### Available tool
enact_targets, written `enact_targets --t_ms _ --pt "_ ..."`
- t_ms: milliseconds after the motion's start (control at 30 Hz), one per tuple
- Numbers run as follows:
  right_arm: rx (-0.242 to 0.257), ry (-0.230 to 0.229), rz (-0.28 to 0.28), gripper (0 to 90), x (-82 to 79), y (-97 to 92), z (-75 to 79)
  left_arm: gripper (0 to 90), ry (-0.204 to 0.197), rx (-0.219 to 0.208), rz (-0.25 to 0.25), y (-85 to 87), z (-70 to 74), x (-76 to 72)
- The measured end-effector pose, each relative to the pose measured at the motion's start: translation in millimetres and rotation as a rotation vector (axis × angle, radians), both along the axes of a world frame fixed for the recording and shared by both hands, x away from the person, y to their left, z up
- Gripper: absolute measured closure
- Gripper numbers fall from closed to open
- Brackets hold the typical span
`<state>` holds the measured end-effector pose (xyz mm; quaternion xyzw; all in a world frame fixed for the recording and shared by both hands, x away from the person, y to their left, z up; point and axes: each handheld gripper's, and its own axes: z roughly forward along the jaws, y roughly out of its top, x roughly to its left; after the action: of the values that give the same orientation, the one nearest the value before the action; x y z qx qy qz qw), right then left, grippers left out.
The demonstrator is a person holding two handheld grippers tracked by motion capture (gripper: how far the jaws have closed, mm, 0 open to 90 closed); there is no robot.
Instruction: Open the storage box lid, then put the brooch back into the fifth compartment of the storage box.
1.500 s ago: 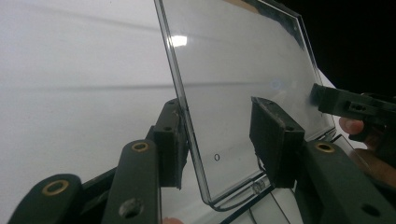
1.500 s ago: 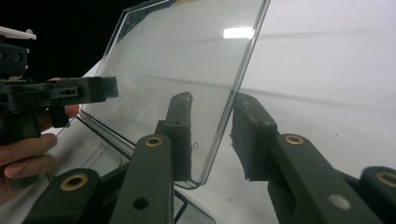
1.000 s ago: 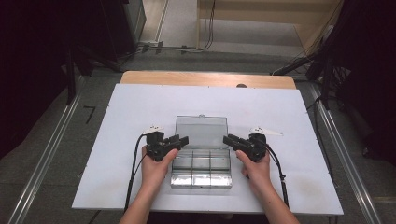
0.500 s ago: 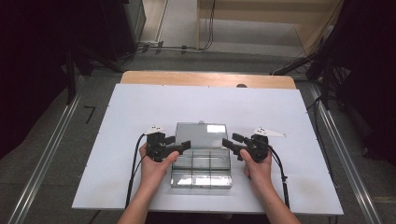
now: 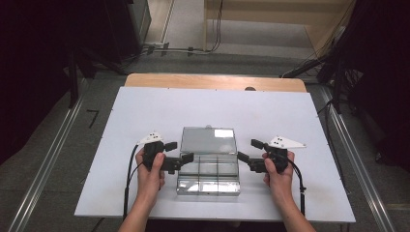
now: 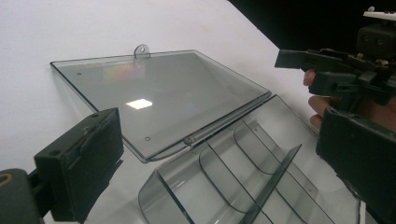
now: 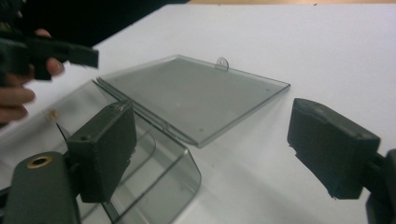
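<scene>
A clear plastic compartment box (image 5: 208,178) sits on the white table near its front edge. Its lid (image 5: 208,140) is swung fully back and lies flat on the table behind the base. Dividers split the base (image 6: 243,182) into several compartments, which look empty. My left gripper (image 5: 180,151) hovers open at the box's left side, at the hinge line. At the right side my right gripper (image 5: 248,150) is open too, a little off the box. In the left gripper view the lid (image 6: 159,93) lies ahead. In the right gripper view the lid (image 7: 196,91) and base (image 7: 159,163) lie between my jaws.
The white tabletop (image 5: 145,111) stretches out to the left, right and far side of the box. A wooden board edge (image 5: 212,81) runs along its far side. Cables (image 5: 128,174) trail from each gripper toward the front edge.
The lid has swung back from a raised tilt to lie flat on the table. Both grippers have drawn outward from the lid's corners to the box's sides.
</scene>
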<state>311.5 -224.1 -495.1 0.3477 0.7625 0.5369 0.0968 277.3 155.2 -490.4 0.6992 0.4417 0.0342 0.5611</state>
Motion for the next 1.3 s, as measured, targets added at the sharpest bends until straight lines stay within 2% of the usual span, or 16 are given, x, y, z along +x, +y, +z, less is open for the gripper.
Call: enact_targets --t_ms 100,200,267,433,600,700,967,1300 --pt "-0.019 -0.007 0.022 11.1 -4.3 -4.1 0.7 0.8 -0.017 0.023 -0.013 0.2 1.7 -4.5" --pt "-0.018 -0.001 0.049 9.2 -7.0 -9.7 2.1 0.0 -0.042 0.045 -0.028 -0.1 3.3 -9.7" --pt "-0.018 -0.010 0.048 8.4 -8.5 -13.7 3.1 0.0 -0.062 0.050 -0.029 1.0 4.8 -13.5" --pt "-0.032 -0.042 0.025 7.0 -16.6 -26.9 7.8 0.0 -0.098 0.048 -0.012 8.5 8.1 -22.6" --pt "-0.011 -0.061 -0.001 3.1 -22.8 -47.4 10.9 0.0 -0.112 0.060 -0.003 18.7 10.8 -31.1" --pt "-0.015 -0.073 -0.024 1.1 -25.8 -60.7 12.0 0.0 -0.120 0.064 0.005 25.6 13.4 -35.0" --pt "-0.029 -0.086 -0.074 0.9 -35.2 -92.7 12.0 0.0 -0.114 0.087 -0.001 41.0 15.2 -41.3" --pt "-0.053 -0.092 -0.105 0.9 -48.2 -120.7 5.8 0.0 -0.073 0.128 -0.018 57.6 14.3 -46.8"
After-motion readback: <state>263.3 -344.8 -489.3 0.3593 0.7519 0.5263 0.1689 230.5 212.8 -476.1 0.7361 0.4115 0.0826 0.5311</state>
